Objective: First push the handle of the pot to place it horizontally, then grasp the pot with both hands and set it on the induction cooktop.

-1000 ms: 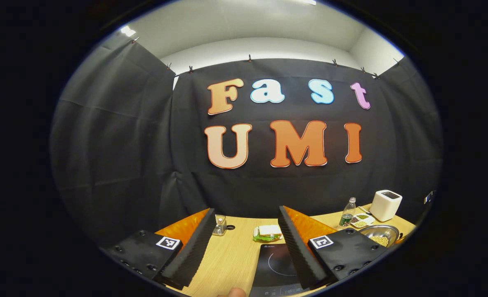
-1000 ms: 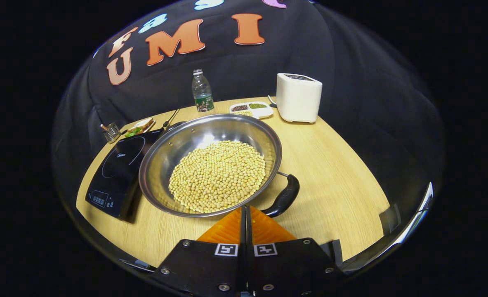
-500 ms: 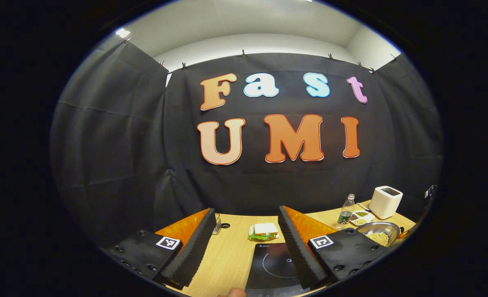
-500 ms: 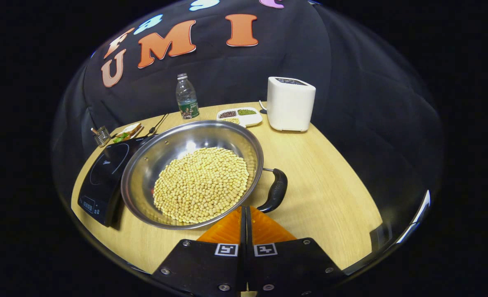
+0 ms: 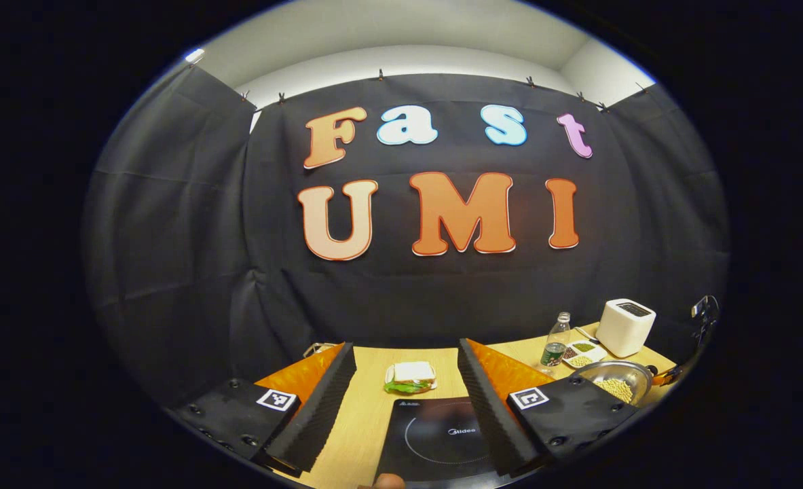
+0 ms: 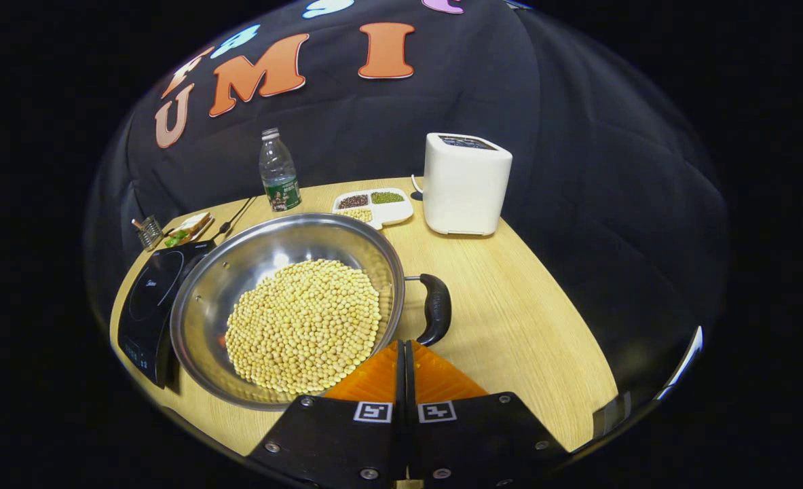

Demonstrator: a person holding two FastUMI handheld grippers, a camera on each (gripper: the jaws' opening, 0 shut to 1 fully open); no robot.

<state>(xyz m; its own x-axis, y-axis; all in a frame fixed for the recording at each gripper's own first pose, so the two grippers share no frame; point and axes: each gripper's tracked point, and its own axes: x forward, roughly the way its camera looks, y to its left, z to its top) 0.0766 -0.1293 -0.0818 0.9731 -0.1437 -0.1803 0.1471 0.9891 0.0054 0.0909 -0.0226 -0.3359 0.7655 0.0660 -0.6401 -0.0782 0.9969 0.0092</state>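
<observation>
The pot, full of pale beans, sits on the worktop just right of the induction cooktop, its rim overlapping the cooktop's edge in the right gripper view. Its black handle sticks out on the pot's right side, close ahead of the right tool, whose fingers are pressed together on nothing. The handle's tip lies just beyond those fingertips, so the right tool is much the nearer for the push. The left tool hangs over the cooktop with fingers spread wide, the pot well off to its right.
</observation>
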